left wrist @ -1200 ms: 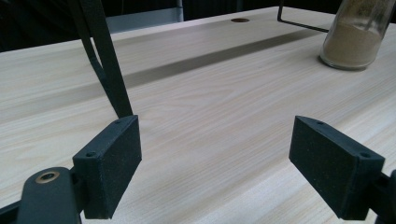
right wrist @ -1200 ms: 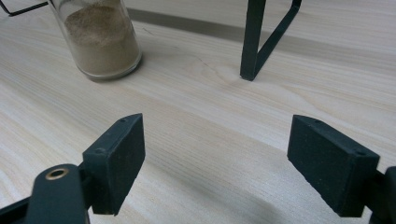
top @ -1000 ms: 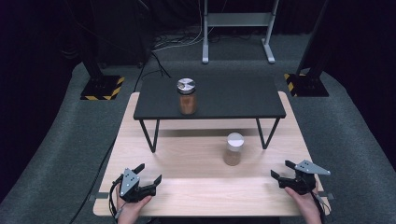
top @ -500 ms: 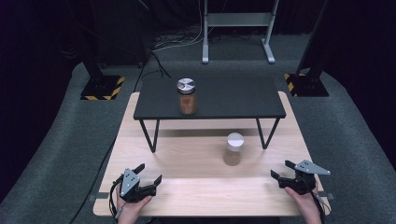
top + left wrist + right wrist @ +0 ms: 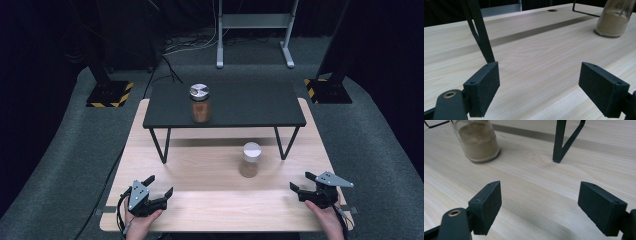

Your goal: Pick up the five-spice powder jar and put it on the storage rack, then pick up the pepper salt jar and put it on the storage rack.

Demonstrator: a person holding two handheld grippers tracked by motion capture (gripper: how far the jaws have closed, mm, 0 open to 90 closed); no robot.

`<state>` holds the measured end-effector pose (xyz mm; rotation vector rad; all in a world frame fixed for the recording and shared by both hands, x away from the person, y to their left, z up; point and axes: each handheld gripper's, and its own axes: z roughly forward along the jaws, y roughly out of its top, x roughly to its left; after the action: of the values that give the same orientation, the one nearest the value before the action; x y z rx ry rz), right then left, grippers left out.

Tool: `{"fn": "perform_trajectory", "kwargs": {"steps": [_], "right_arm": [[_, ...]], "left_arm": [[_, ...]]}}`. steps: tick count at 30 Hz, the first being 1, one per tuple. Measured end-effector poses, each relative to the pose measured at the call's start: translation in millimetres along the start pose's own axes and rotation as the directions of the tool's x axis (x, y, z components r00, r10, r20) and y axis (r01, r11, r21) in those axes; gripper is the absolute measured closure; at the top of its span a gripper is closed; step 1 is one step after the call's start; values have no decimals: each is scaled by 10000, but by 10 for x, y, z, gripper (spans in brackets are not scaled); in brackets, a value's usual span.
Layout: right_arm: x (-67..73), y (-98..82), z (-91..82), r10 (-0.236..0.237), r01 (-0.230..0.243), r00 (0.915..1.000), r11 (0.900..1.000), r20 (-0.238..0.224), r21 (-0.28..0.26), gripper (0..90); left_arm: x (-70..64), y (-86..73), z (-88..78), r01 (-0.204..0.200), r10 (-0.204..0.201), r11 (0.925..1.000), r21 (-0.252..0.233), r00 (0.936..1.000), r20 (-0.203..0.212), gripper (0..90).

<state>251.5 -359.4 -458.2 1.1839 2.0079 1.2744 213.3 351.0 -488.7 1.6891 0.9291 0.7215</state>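
Observation:
A glass jar with a silver lid and reddish-brown powder point(image 5: 200, 103) stands on the black raised shelf point(image 5: 250, 102). A second jar with a white lid and tan powder point(image 5: 250, 159) stands on the wooden table point(image 5: 210, 165) in front of the shelf; it appears at the upper right of the left gripper view point(image 5: 615, 18) and the upper left of the right gripper view point(image 5: 477, 141). My left gripper point(image 5: 159, 186) rests open at the table's front left. At the front right my right gripper point(image 5: 302, 181) is open too. Nothing lies between either pair of jaws.
The shelf's thin black legs point(image 5: 161, 145) point(image 5: 284, 142) stand on the table; one leg rises just beyond my left jaws point(image 5: 480, 32), another ahead of my right jaws point(image 5: 560, 141). Grey carpet surrounds the table, with stand bases and cables behind it.

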Motion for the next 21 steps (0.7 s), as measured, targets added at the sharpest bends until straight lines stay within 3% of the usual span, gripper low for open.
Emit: {"fn": "perform_trajectory", "kwargs": {"steps": [21], "right_arm": [[-3, 3, 1, -5, 5, 10000, 10000, -23, 14, 175]], "left_arm": [[0, 2, 2, 14, -14, 10000, 8, 10000, -3, 168]]}}
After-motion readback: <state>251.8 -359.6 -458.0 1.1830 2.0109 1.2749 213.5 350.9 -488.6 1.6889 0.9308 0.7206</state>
